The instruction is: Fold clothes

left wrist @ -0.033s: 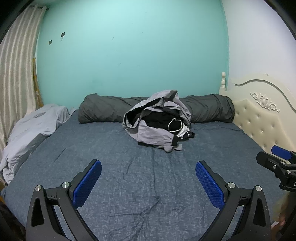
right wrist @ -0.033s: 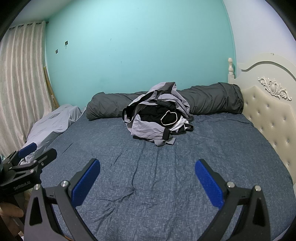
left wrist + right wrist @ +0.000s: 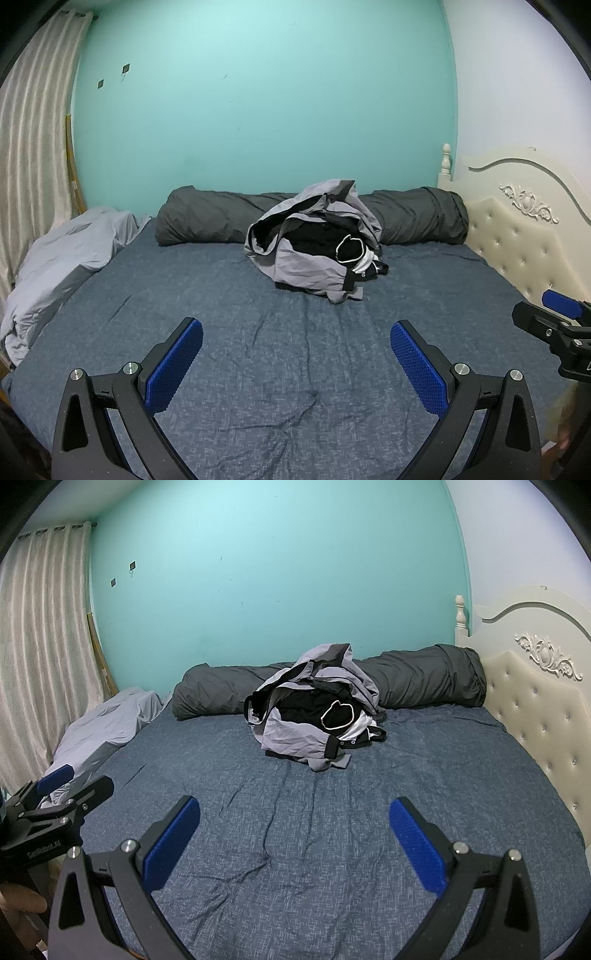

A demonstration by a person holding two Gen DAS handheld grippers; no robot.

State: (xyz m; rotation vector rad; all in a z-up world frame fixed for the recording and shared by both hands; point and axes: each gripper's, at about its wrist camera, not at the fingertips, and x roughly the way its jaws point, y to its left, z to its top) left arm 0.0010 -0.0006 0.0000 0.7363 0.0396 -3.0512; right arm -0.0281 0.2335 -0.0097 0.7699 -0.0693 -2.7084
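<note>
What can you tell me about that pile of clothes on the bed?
The crumpled pile of grey and black clothes sits unfolded at the far middle of the blue bedsheet, leaning against the rolled dark grey duvet. Light grey thin fabric wraps black garments, one with a white-trimmed opening; a black cuff shows in front. Neither pair of tongs touches it.

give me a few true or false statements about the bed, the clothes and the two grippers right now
1. The pile of clothes lies crumpled, not folded. True.
2. The left gripper is shut on a sleeve. False: its jaws stand wide apart over bare sheet.
3. The right gripper is open and holds nothing. True.
4. The clothes lie by the dark grey rolled duvet. True.
5. The bed sheet is red. False: it is blue.
</note>
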